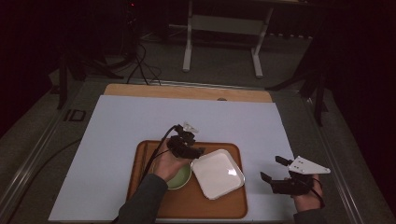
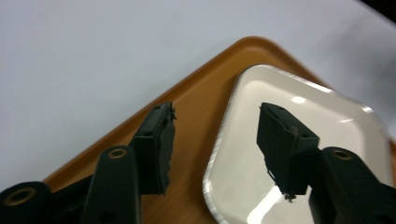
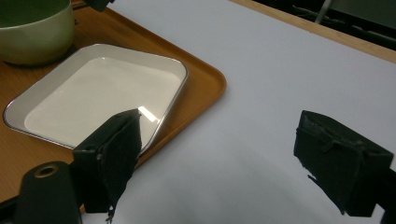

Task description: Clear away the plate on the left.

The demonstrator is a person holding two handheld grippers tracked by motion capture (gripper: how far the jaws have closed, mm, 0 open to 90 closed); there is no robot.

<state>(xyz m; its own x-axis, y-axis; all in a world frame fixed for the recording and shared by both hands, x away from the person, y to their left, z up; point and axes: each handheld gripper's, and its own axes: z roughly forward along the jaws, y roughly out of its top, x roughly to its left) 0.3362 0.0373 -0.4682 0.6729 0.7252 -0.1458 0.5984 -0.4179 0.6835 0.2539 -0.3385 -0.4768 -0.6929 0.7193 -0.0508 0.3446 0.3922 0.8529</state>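
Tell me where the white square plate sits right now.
In the high view the white square plate lies on the right half of the brown tray, just right of the green bowl.

L gripper (image 1: 198, 150) reaches fwd from the L hand (image 1: 167, 164), sleeve coming in from bottom edge, jaws apart w/ nothing between. R gripper (image 1: 274, 168) sits low at far right in the R hand (image 1: 307, 192), pointing left, jaws wide apart, empty.
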